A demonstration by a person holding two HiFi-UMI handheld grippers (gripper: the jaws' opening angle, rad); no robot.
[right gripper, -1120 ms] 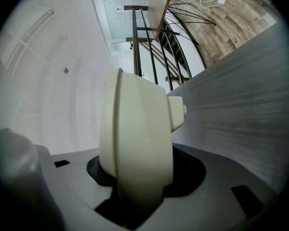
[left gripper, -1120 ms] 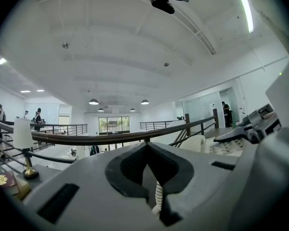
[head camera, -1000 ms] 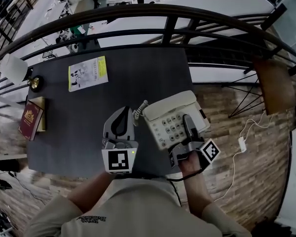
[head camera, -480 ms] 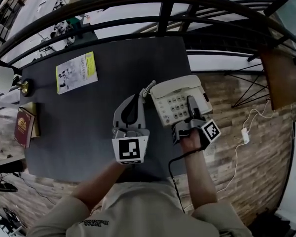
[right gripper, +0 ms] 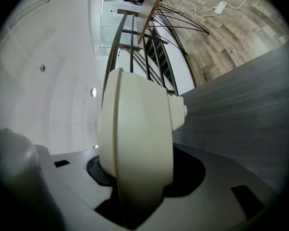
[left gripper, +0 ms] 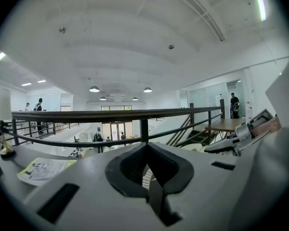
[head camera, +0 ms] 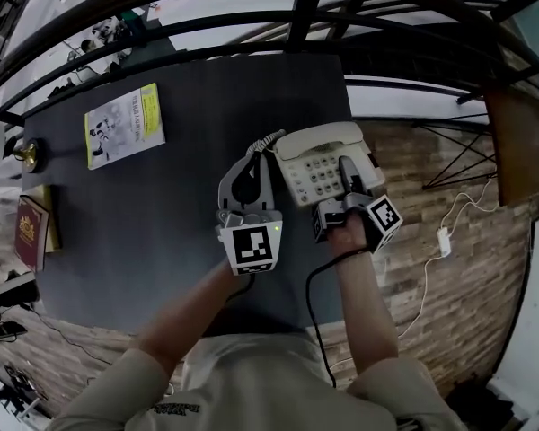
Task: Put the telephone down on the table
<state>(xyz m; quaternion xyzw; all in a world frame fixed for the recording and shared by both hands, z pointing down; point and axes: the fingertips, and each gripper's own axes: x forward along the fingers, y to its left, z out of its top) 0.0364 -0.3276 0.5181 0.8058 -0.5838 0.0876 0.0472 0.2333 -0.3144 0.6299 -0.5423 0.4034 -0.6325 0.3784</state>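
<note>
A cream push-button telephone (head camera: 322, 164) hangs low over the right edge of the dark table (head camera: 171, 205); I cannot tell whether it touches. My right gripper (head camera: 346, 171) is shut on the phone's near right side, and in the right gripper view the phone's body (right gripper: 135, 124) fills the space between the jaws of that gripper (right gripper: 142, 167). My left gripper (head camera: 255, 148) sits just left of the phone with its tips together. The phone's coiled cord (head camera: 266, 141) lies at those tips. It also shows as a white coil (left gripper: 147, 177) through the hole between the jaws of the left gripper (left gripper: 145, 146).
A yellow-and-white booklet (head camera: 124, 126) lies at the table's far left. A red book (head camera: 29, 232) and a brass lamp base (head camera: 22, 152) are at its left edge. A dark railing (head camera: 305, 16) runs behind. A charger and cable (head camera: 442, 237) lie on the wooden floor at the right.
Both grippers have carried the telephone forward and lower, from near the table's front edge to its right edge. Both keep the same closed stance.
</note>
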